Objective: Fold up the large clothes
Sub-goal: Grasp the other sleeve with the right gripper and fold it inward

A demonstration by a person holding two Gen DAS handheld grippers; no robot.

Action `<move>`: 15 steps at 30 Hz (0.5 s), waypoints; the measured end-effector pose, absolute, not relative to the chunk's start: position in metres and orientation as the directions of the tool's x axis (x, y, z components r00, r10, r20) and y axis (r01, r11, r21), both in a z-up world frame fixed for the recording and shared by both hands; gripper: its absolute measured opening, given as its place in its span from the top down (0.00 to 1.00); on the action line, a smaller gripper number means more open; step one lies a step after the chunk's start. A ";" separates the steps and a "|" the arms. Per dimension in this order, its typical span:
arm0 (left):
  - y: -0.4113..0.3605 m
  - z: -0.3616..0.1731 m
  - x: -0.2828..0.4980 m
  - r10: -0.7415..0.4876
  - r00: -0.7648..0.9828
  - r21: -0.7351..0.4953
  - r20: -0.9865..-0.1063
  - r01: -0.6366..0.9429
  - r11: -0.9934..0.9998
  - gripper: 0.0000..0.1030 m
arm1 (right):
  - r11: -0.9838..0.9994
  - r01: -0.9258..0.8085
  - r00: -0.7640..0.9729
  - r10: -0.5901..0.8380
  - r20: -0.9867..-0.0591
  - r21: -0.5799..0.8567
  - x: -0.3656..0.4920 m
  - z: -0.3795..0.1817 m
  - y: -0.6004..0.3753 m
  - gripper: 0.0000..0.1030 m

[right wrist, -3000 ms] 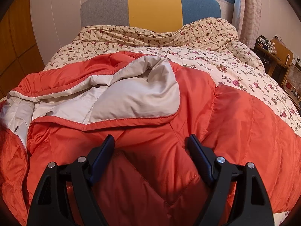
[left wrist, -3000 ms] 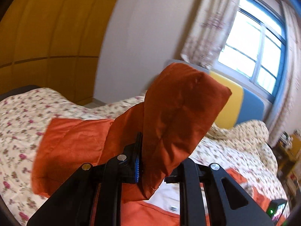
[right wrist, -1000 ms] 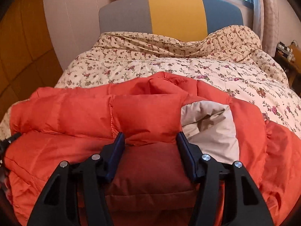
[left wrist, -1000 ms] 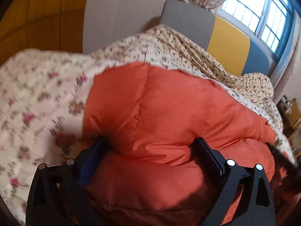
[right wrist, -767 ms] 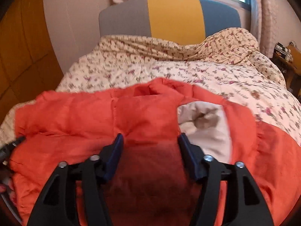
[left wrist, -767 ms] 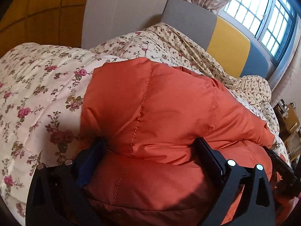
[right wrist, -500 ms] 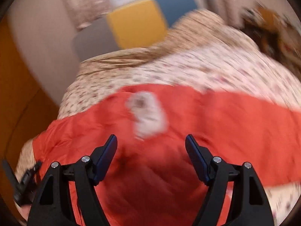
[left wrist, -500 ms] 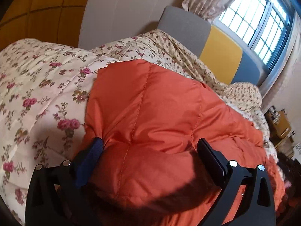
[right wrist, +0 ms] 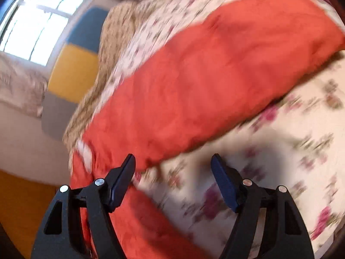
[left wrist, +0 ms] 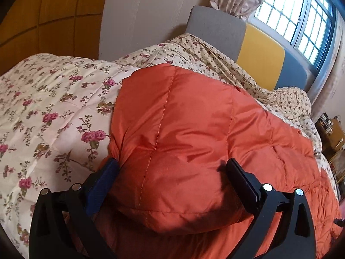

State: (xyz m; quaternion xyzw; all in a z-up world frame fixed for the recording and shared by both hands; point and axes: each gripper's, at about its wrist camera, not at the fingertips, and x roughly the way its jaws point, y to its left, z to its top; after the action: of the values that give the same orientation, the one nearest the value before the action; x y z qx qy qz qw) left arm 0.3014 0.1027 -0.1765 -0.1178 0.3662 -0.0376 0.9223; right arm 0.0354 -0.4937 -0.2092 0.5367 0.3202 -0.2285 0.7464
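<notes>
- Orange padded jacket (left wrist: 194,129) spread across the floral quilt (left wrist: 43,108) of the bed, folded bulk lying at the near side.
- Left tool (left wrist: 172,179) spread wide, fingers straddling a puffed fold of the jacket at the near left edge; whether the pads press on the fabric cannot be told.
- Right tool (right wrist: 173,172) released, nothing gripped; view tilted and blurred, left finger (right wrist: 123,179) just beside the jacket's edge, quilt showing in the gap.
- Grey, yellow and blue headboard (left wrist: 258,51) at the far end, below the window (left wrist: 301,17).
</notes>
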 end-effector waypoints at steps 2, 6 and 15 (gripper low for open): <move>0.105 -0.177 0.300 -0.160 0.731 -0.253 -0.663 -0.019 0.967 0.03 | 0.281 0.705 0.693 -0.076 -0.717 0.651 0.023 -0.209 -0.508 0.29; 0.108 -0.177 0.298 -0.164 0.733 -0.265 -0.660 -0.023 0.964 0.03 | 0.150 0.686 0.727 -0.157 -0.668 0.712 0.000 -0.218 -0.540 0.30; 0.106 -0.178 0.299 -0.156 0.723 -0.252 -0.673 -0.026 0.967 0.03 | 0.157 0.770 0.634 -0.301 -0.713 0.618 0.004 -0.204 -0.557 0.72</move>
State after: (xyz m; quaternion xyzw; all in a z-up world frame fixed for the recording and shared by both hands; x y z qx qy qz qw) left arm 0.2995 0.1060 -0.1784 -0.1228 0.3703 -0.0352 0.9201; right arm 0.0035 -0.5570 -0.2035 0.5351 0.2192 -0.3676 0.7283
